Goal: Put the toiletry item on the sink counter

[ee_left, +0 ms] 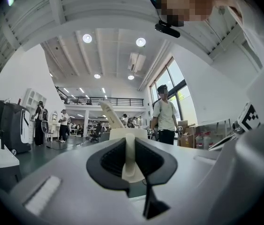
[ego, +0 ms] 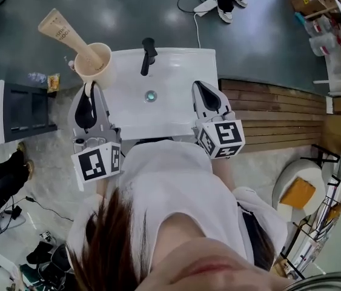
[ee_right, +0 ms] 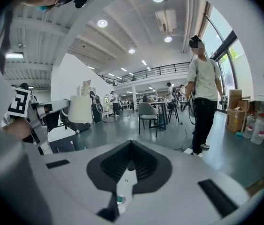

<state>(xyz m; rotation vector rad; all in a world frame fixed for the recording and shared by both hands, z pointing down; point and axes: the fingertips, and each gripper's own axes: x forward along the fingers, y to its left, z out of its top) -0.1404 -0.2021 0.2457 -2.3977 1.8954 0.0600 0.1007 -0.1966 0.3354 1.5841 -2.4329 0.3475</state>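
Faced a white sink bench with its basin in the middle. Held the left gripper at the bench's rear left corner, pinching the handle of a beige cup; could not tell whether that cup rested on the bench or hung above it. Carried a cream toiletry tube in the cup, leaning out to the left. Poised the right gripper over the basin's right side, jaws pressed together on nothing. Showed a black faucet at the rear rim and a small drain just in front of it.
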